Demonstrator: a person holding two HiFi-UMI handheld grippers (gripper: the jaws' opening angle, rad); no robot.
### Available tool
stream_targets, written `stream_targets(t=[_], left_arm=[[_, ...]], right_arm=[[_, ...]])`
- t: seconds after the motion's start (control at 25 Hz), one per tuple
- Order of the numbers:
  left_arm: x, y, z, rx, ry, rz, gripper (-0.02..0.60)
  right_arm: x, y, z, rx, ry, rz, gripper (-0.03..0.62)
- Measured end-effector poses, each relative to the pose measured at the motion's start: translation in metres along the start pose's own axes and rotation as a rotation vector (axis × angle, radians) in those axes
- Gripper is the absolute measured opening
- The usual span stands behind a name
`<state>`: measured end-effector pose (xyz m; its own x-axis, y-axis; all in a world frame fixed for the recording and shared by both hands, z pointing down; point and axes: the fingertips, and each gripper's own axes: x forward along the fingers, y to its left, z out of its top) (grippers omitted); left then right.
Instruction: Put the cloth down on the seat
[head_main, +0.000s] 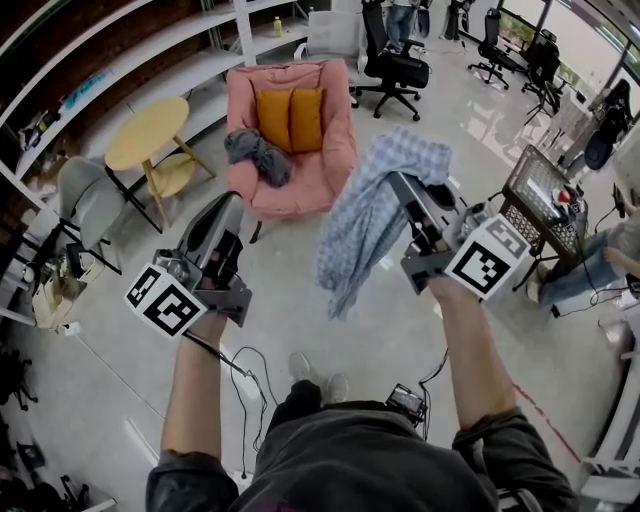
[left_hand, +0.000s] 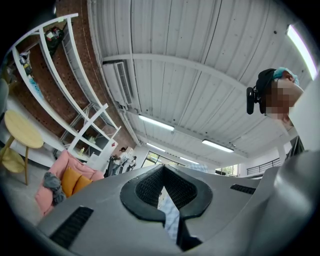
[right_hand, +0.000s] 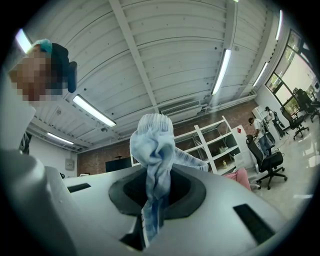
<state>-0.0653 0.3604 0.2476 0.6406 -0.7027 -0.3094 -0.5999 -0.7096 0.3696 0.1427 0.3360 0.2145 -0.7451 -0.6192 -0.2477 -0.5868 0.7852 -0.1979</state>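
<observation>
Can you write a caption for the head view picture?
Right gripper holds a blue checked cloth, facing the pink armchair.

Glossy floor (head_main: 330, 335); white shelving (head_main: 170, 62); office chairs (head_main: 396, 62)

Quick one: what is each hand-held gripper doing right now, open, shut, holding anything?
Left hand-held gripper: jaws together, holding nothing.
Right hand-held gripper: closed on the blue checked cloth, which hangs from it.
</observation>
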Motion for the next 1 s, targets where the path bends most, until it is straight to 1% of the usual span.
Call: stream_targets(t=[0.16, 0.32, 0.52, 0.76, 1.0], left_arm=[[0.004, -0.001, -0.003, -0.003, -0.003, -0.004, 0.009], [0.009, 0.011, -0.001, -0.012, -0.004, -0.004, 0.009], [0.016, 0.041, 0.006, -0.018, -0.001, -0.009, 0.009], [0.032, 0.084, 0.023, -0.02, 0.006, -0.028, 0.009], [0.043, 0.109, 0.028, 0.002, 0.006, -0.047, 0.009]], right_arm=[[-0.004, -0.005, -0.005, 0.007, 0.01, -0.007, 0.041], [0.005, -0.012, -0.008, 0.012, 0.016, -0.014, 0.041], [0.031, -0.022, -0.014, 0.009, 0.015, -0.022, 0.042], [0.07, -0.04, -0.018, 0.001, 0.003, -0.05, 0.041], [0.085, -0.057, -0.027, -0.009, -0.017, -0.069, 0.041]])
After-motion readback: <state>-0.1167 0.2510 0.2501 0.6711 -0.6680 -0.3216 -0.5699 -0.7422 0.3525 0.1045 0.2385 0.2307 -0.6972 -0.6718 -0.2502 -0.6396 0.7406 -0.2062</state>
